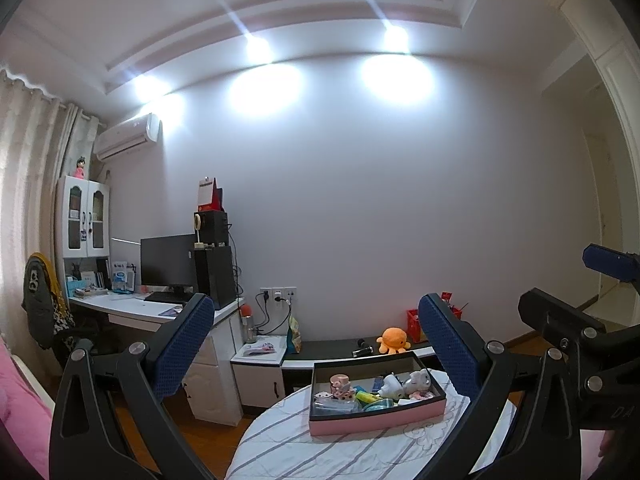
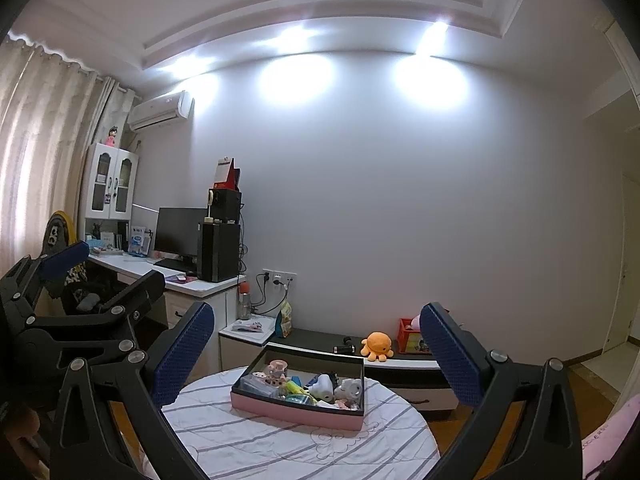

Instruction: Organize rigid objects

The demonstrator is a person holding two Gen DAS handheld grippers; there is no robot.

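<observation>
A pink box [image 1: 376, 420] with a dark inner wall sits on the round bench [image 1: 320, 456], which is covered by a white cloth with grey stripes. The small rigid things all lie inside the box: a white figure [image 1: 416, 380] toward its right end, a pink-and-white trinket [image 1: 340, 384] toward its left end, a teal round piece [image 1: 380, 404] and a clear case [image 1: 332, 404] along its near wall. The cloth around the box is bare.

The left hand-held gripper [image 1: 316, 344] is held up well short of the box, its blue padded jaws spread wide and empty. The right hand-held gripper [image 2: 316, 352] is also raised near the box, jaws wide and holding nothing.

This fits either a full box waiting to be sorted out, or a box into which everything has been gathered; the pictures do not settle which. For any reach into the box, the things are crowded and touching, so a jaw should likely come down from above on one piece only, clear of the box's wall, with the other hand-held gripper ready to steady the box against sliding on the cloth.

As for writing, the letters "DA" show on the right hand-held gripper's body in the left view. Labels on the things in the box are too small to read.
</observation>
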